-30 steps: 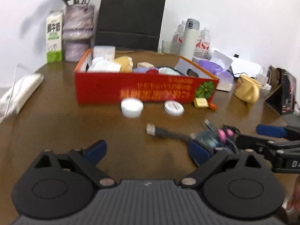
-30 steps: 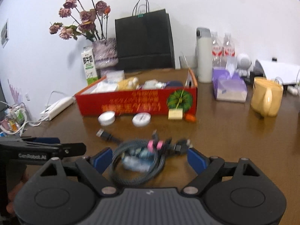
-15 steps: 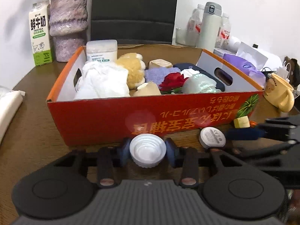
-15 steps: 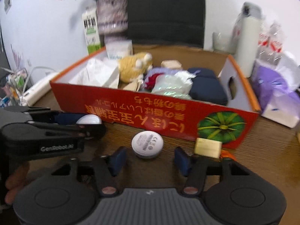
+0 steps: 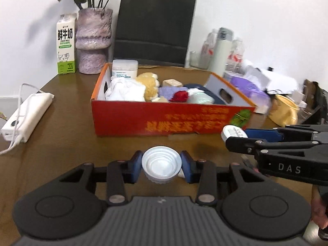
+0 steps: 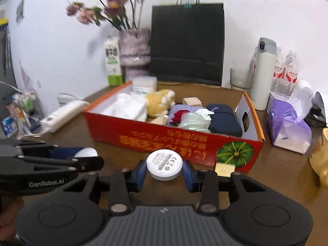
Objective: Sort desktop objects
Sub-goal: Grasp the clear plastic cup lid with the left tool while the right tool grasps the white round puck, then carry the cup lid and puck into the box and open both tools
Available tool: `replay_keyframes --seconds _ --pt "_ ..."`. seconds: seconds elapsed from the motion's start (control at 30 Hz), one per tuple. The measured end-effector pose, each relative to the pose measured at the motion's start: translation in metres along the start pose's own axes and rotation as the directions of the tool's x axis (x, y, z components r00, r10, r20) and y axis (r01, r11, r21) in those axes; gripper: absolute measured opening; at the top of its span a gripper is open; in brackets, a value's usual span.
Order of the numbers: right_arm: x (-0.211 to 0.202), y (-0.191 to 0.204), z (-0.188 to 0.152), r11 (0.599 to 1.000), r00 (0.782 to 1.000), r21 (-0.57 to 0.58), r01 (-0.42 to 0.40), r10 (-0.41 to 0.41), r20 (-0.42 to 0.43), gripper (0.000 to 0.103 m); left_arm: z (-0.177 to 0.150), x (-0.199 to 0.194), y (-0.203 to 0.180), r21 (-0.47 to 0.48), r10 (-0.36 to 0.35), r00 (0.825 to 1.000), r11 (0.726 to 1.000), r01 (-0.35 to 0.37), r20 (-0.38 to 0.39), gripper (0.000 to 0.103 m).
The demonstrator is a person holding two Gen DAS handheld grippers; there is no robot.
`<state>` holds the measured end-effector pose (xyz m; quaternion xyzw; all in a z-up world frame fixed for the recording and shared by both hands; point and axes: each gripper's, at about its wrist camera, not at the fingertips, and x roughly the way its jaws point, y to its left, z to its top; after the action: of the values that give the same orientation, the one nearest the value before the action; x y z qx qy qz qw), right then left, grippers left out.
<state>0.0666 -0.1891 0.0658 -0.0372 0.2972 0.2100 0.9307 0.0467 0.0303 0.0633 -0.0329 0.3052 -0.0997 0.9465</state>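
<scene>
My left gripper (image 5: 161,165) is shut on a white ribbed cap (image 5: 161,167) and holds it above the table, in front of the red box (image 5: 155,119). My right gripper (image 6: 164,169) is shut on a white round disc (image 6: 164,164) with a printed label, also lifted before the red box (image 6: 184,143). The disc also shows in the left wrist view (image 5: 233,132), at the tip of the right gripper. The box holds cloths, a plush toy, a jar and a dark pouch.
A small yellow block (image 6: 224,169) lies by the box's front right corner. A white power strip (image 5: 26,114), milk carton (image 5: 66,45), vase (image 5: 93,41), black bag (image 5: 153,32), thermos (image 6: 262,73), purple tissue pack (image 6: 289,125) and yellow mug (image 5: 284,110) stand around.
Both grippers have closed on the two white round items by the box and lifted them back from it. A second ago both were open near a cable bundle.
</scene>
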Motion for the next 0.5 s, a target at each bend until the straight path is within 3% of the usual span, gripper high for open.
replay_keyframes --seconds 0.17,0.5 --pt "-0.045 0.014 -0.037 1.000 1.000 0.017 -0.015 0.015 0.005 0.037 -0.028 -0.038 -0.008 0.008 -0.004 1.000 1.000 0.004 0.003 0.041" --pt "-0.096 0.020 -0.103 0.997 0.998 0.050 0.065 -0.065 0.011 0.037 -0.080 -0.079 -0.013 0.007 0.001 1.000 1.000 -0.001 0.023 0.041"
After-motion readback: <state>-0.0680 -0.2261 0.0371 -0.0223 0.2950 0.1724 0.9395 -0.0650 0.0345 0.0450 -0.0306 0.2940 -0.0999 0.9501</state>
